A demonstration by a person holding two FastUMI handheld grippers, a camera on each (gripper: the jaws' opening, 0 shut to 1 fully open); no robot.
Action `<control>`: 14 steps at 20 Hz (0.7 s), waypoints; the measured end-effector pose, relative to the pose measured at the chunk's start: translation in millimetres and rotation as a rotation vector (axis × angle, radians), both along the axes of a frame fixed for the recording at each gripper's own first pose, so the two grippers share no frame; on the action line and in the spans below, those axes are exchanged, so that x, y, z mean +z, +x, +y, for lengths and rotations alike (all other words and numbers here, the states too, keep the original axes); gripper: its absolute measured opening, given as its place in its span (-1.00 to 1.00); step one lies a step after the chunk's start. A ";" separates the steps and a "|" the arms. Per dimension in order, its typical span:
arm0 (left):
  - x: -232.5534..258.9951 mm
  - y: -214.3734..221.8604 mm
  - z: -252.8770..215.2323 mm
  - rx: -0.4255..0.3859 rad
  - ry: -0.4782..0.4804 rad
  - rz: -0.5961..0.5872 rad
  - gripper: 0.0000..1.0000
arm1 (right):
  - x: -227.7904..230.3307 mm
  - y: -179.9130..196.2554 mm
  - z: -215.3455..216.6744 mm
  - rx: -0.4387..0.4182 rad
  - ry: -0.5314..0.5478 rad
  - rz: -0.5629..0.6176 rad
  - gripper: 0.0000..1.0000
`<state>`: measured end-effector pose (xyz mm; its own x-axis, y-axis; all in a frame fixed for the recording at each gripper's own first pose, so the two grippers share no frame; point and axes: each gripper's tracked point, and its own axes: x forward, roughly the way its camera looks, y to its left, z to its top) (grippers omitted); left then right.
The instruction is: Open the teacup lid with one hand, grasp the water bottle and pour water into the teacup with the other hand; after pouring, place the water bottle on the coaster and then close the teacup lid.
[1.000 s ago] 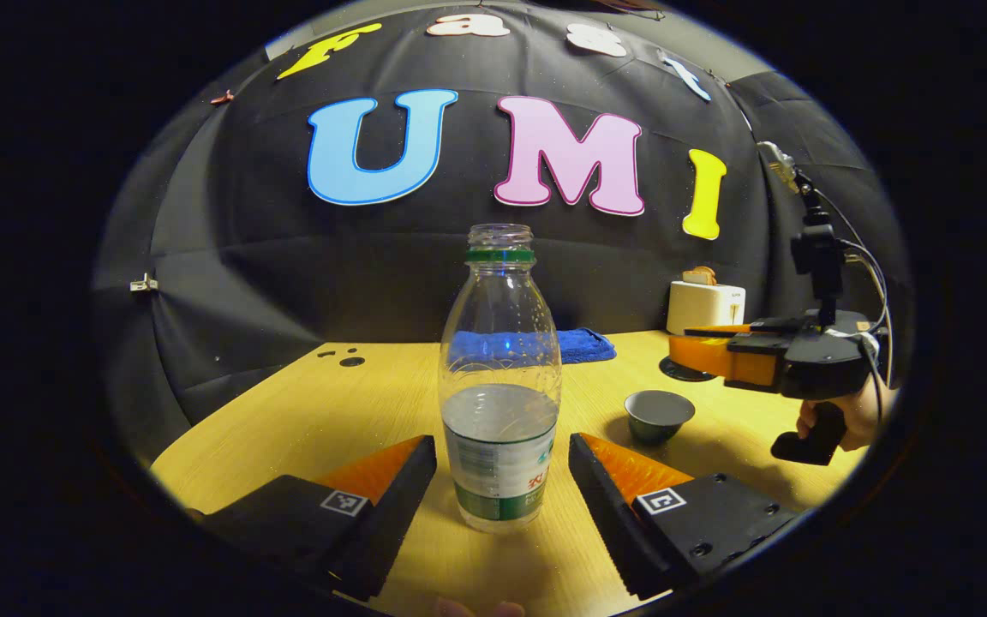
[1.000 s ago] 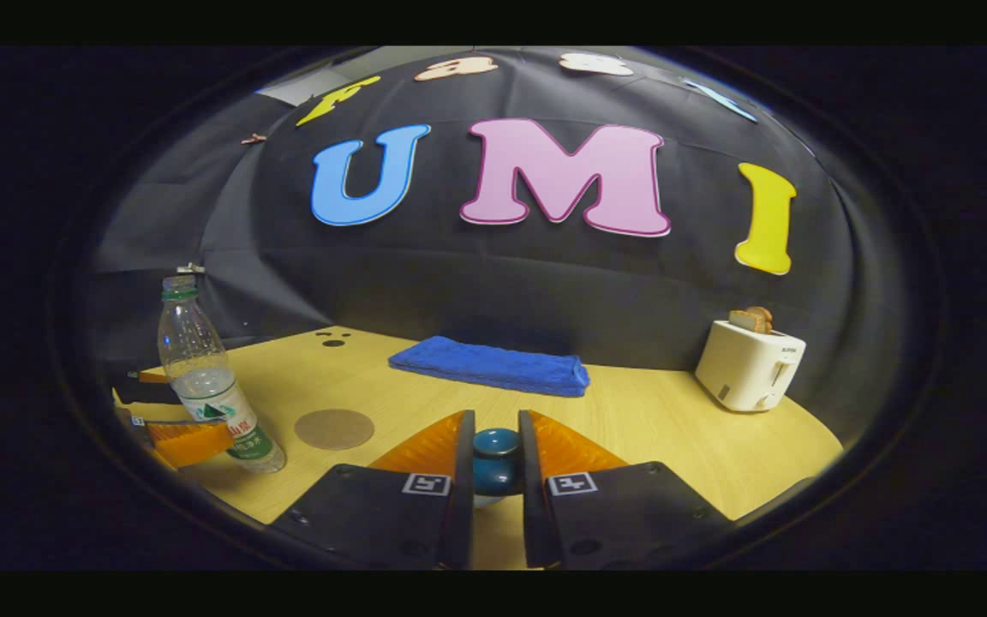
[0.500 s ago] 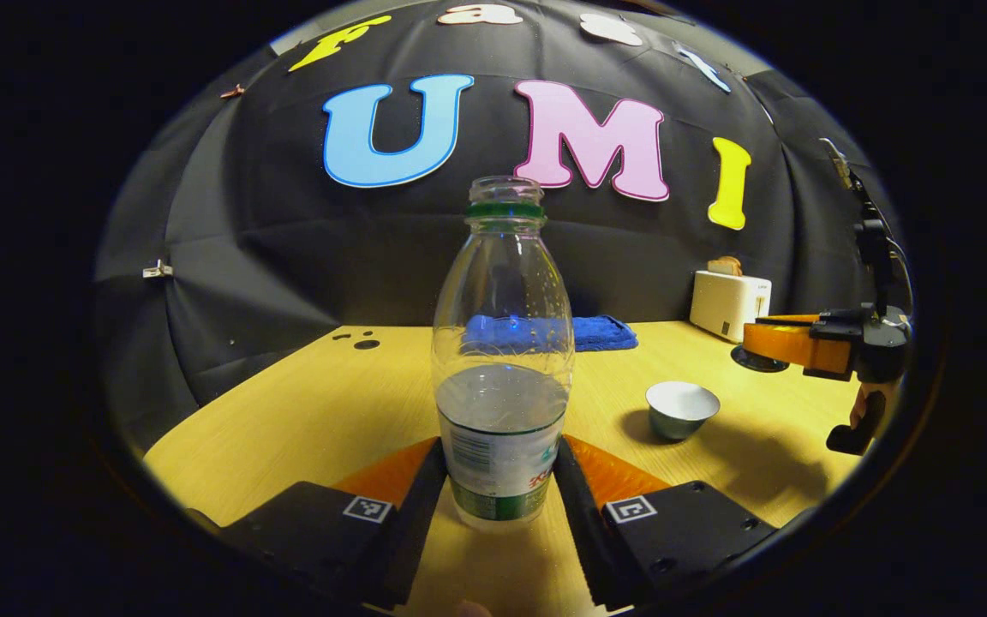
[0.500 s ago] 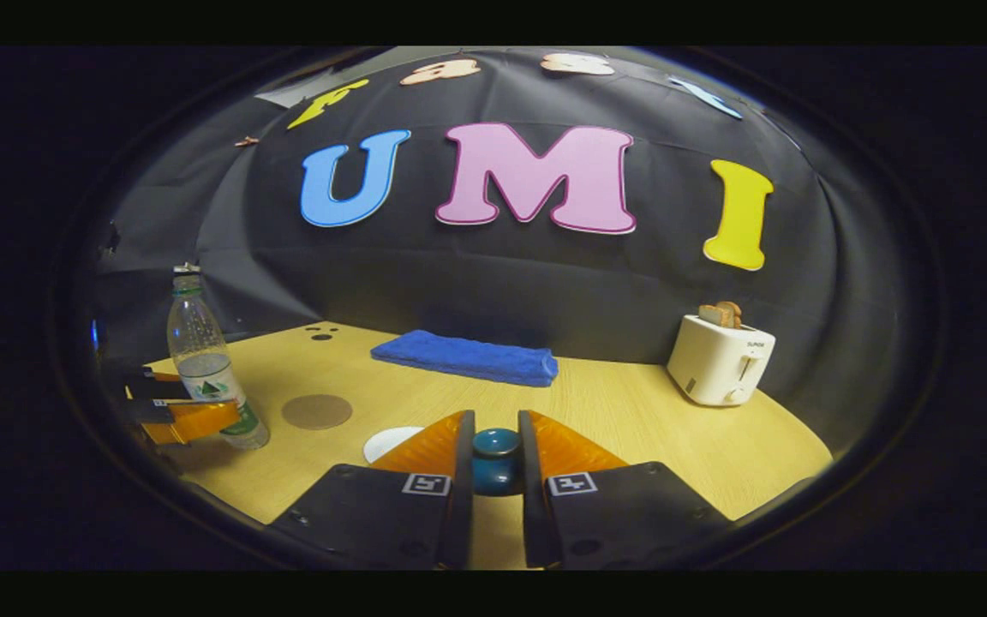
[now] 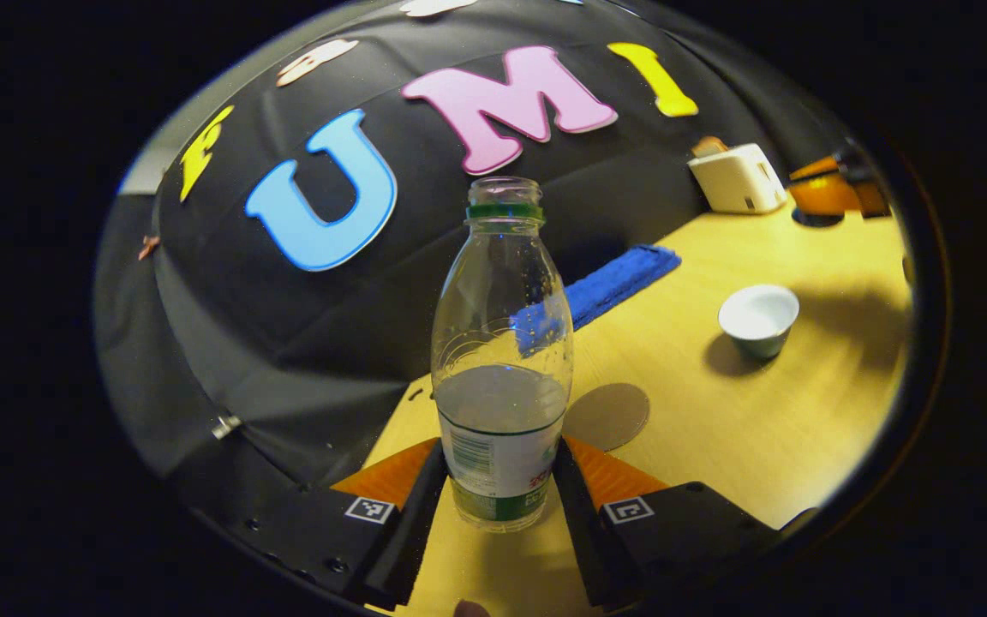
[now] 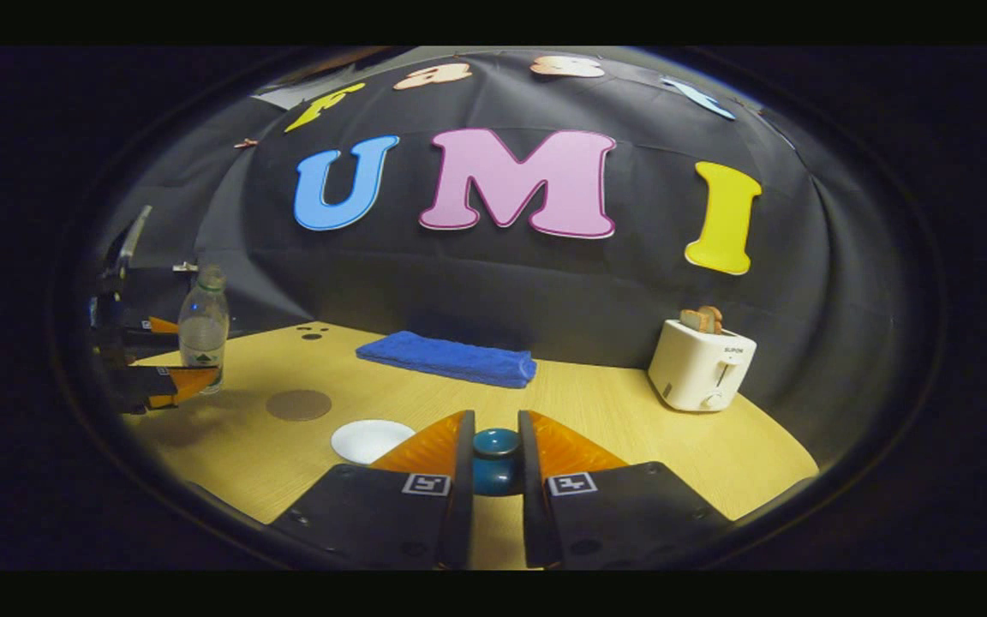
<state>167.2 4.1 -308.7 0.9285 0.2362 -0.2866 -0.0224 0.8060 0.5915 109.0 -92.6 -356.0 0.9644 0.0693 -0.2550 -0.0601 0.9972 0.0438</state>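
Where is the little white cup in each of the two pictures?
Left gripper view: the open teacup stands on the table at the right, beyond the water bottle and the round coaster.
Right gripper view: only its white rim peeks out low, left of centre, beside the right gripper.
Shared landmark: the blue towel by the back wall.
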 end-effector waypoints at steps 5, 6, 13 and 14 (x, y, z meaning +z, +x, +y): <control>-4.9 16.9 -11.6 -0.044 0.206 0.068 0.46 | -0.2 -6.8 -25.0 -0.013 -0.011 -0.009 -0.37; -6.6 22.3 -15.6 -0.053 0.238 0.078 0.46 | -0.3 -7.4 -29.6 -0.015 -0.014 -0.011 -0.47; -0.7 49.1 -43.2 -0.123 0.479 0.068 0.45 | -3.0 -10.8 -57.9 -0.028 -0.023 -0.016 -0.37; 0.1 52.1 -46.1 -0.132 0.508 0.070 0.45 | -4.4 -11.0 -59.4 -0.027 -0.022 -0.015 -0.37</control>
